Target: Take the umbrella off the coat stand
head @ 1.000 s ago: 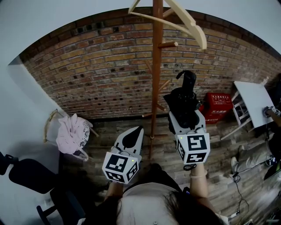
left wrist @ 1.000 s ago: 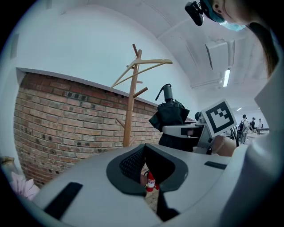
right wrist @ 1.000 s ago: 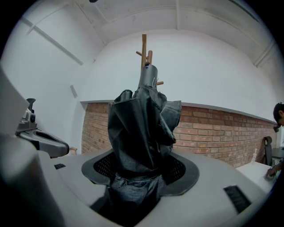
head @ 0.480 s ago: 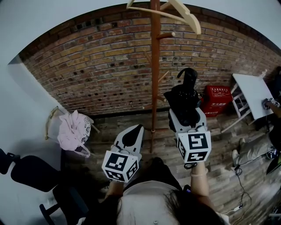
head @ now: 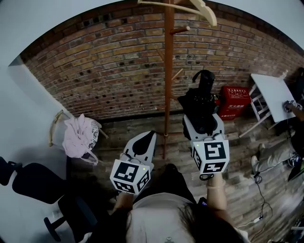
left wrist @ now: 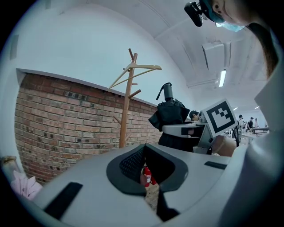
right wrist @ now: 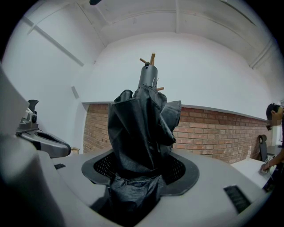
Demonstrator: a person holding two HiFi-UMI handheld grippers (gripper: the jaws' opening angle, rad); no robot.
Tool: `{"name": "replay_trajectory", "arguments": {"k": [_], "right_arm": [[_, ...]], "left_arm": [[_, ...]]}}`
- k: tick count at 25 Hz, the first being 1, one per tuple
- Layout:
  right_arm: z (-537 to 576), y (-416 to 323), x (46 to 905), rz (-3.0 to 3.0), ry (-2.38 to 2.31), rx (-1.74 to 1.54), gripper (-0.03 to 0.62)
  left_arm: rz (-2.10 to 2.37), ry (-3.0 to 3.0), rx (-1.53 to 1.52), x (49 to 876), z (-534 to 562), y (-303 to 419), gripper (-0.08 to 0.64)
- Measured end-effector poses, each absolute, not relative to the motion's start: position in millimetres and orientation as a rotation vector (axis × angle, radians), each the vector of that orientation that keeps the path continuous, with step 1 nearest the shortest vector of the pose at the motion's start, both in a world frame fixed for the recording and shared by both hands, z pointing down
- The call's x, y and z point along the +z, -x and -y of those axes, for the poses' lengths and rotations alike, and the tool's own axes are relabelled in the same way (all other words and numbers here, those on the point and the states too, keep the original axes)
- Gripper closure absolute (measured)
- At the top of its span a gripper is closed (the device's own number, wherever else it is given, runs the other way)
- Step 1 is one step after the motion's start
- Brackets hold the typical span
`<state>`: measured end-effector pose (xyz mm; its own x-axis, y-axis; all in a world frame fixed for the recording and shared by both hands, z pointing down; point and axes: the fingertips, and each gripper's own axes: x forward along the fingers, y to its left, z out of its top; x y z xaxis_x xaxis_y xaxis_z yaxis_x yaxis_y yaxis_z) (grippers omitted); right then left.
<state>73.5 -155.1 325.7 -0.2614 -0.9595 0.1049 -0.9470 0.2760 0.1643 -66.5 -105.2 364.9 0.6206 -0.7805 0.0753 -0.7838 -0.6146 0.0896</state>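
**Mia:** Where is the umbrella?

**Ben:** The black umbrella (head: 199, 102) is folded up, a bit right of the middle in the head view. The right tool (head: 202, 122) squeezes it between its two jaws. It grips the soft cloth low down, and the thick end points up.

**Mia:** Is it on the coat stand?

**Ben:** I think it is off. The coat stand (head: 168, 80) is the wooden pole in the middle. The umbrella is just beside it on the right, with a gap between them. No peg seems to touch it.

**Mia:** What about the other tool?

**Ben:** The left tool (head: 142, 147) is lower left of the pole. Its jaws are pressed together and hold nothing.

**Mia:** So how do you do this bit well?

**Ben:** Squeeze hard, because cloth is slippery and could slide out. Bring the umbrella toward the person, away from the pole, so the little loop on top does not catch a peg. Go slowly under the wooden hanger (head: 192, 7) at the top middle. Stay clear of the red box (head: 235, 109) by the wall on the right. The left tool can stay out of the way.
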Motion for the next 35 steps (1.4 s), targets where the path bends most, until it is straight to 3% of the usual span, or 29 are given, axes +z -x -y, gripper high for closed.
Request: {"name": "replay_trajectory", "arguments": {"k": [35], "right_arm": [[88.8, -62.4, 333.7, 2.383, -1.800, -0.078, 0.293]], "left_arm": [[1.258, -2.734, 0.012, 371.6, 53.7, 64.8, 0.551]]}}
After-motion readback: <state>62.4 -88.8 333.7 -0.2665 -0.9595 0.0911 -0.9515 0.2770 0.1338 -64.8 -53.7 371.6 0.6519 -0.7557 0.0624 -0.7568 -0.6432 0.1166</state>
